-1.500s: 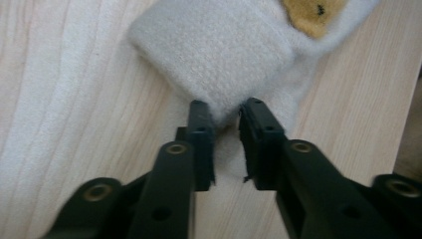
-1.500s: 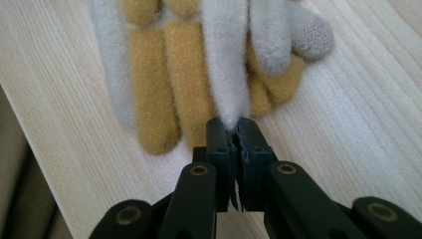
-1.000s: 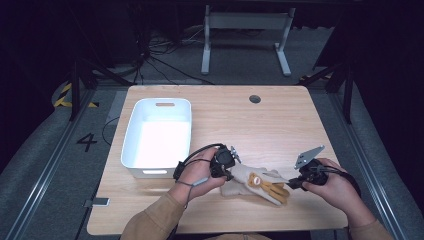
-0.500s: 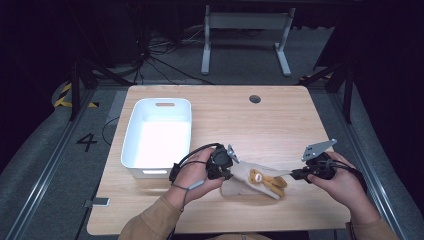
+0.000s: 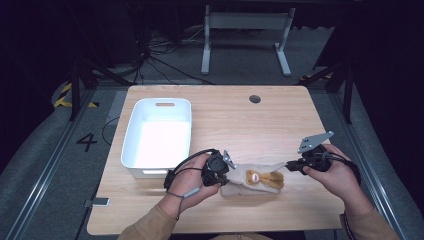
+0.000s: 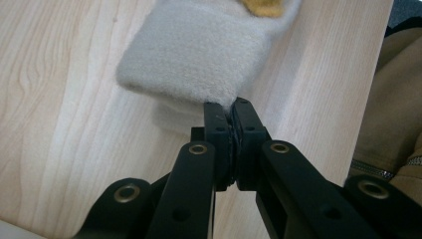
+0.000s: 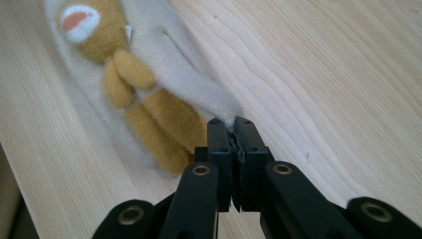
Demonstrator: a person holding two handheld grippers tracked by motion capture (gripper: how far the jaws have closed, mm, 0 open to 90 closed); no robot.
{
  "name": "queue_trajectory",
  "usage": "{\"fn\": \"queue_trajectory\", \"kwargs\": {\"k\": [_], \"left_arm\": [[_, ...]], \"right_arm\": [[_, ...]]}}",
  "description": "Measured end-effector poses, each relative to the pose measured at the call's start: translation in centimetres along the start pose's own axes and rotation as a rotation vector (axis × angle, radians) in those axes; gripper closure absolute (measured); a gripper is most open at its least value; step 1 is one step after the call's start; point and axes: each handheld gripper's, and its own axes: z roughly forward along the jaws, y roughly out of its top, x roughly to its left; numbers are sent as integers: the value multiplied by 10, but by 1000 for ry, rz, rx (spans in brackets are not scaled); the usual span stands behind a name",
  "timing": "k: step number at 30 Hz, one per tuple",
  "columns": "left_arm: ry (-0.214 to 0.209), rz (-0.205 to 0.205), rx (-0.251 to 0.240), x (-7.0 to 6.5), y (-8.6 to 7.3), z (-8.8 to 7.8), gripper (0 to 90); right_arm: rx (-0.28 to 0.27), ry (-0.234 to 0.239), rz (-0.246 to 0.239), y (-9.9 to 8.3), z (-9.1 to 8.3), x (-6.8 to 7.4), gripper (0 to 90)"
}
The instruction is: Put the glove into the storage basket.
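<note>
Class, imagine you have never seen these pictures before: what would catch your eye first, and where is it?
First, the cream fleece cloth with a small brown toy animal on it, lying at the table's near edge. The left gripper and the right gripper each pinch one end of it. Next, the white bin at the table's left side.

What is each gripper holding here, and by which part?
Both hold the same beige fleece cloth with the bear figure. The left gripper pinches the edge of its plain end; the right gripper pinches a corner flap at the opposite end.
</note>
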Motion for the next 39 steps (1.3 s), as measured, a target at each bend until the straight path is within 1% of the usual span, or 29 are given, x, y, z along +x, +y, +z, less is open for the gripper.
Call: {"fn": "queue_trajectory", "kwargs": {"k": [3, 6, 7, 9, 12, 14, 16, 19, 23, 26, 30, 32, 34, 37, 38, 39], "left_arm": [[-11, -5, 10, -1, -2, 3, 880], [-23, -7, 26, -2, -3, 8, 880], [-26, -12, 38, -3, -4, 10, 879], [-39, -9, 54, -2, -4, 17, 880], [-57, -11, 98, -1, -5, 27, 879], [-59, -11, 111, 0, -5, 31, 878], [-62, -7, 114, 1, -6, 33, 878], [-68, -6, 127, 0, -5, 34, 878], [-77, 7, 144, -2, -5, 36, 878], [-70, 17, 159, -3, -4, 36, 878], [-66, 18, 167, -5, -4, 36, 877], [-73, 31, 187, -5, -4, 39, 875], [-88, 28, 204, -5, -5, 41, 874], [-105, 13, 200, -3, -5, 41, 869], [-110, 8, 199, -3, -6, 41, 867], [-116, 6, 201, -2, -6, 40, 863]], "right_arm": [[-3, -3, 4, 2, 2, -1, 884], [4, 5, 4, 3, 5, -3, 884], [4, 5, 6, 4, 6, -3, 884], [11, 7, 3, 4, 9, -4, 884], [21, 9, 6, 3, 14, -6, 883], [32, 15, 8, 1, 19, -7, 883], [39, 14, 7, 0, 23, -8, 882], [41, 12, 16, -1, 29, -9, 882], [50, 17, 22, -3, 34, -11, 882], [57, 19, 25, -4, 39, -12, 882], [69, 28, 41, -7, 45, -14, 881], [78, 36, 43, -8, 49, -15, 879], [88, 44, 49, -8, 50, -15, 875], [107, 56, 50, -9, 53, -15, 835], [118, 53, 42, -9, 53, -15, 801], [121, 39, 30, -10, 54, -15, 777]]}}
